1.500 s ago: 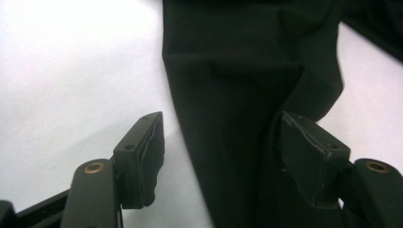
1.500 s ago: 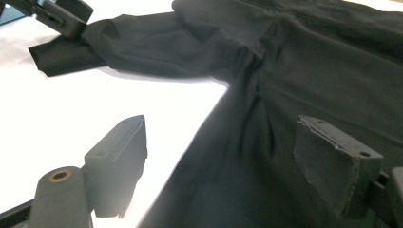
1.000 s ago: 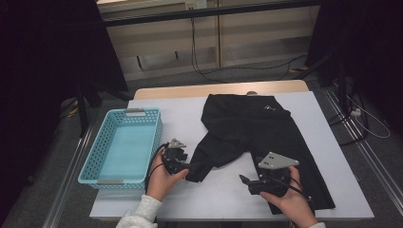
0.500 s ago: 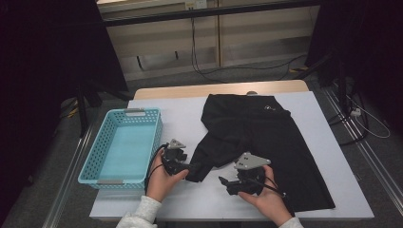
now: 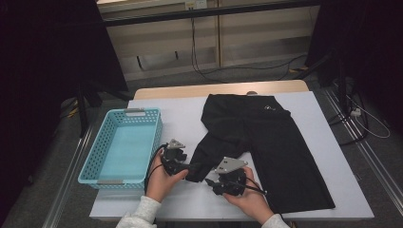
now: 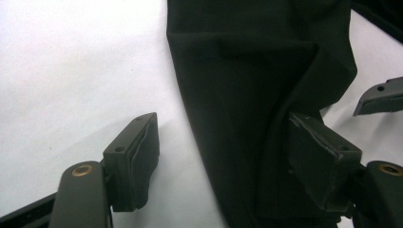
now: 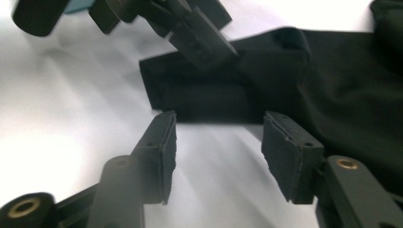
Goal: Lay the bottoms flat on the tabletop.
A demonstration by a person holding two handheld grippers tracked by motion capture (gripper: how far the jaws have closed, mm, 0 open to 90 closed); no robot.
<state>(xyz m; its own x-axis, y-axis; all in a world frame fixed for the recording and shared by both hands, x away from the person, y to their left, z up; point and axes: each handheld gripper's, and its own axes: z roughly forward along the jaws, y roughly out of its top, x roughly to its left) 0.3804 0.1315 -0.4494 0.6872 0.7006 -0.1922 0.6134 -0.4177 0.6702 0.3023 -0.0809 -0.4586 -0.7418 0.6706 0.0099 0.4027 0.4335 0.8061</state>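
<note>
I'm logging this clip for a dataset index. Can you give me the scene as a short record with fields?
surface: white table
garment: black shorts, spread flat, one leg angled toward the basket
container: blue basket, at the table's left, nothing inside
left gripper: open, jaws either side of the leg's hem
right gripper: open, just short of the hem, over bare table
hands: one on each gripper, at the near edge
</note>
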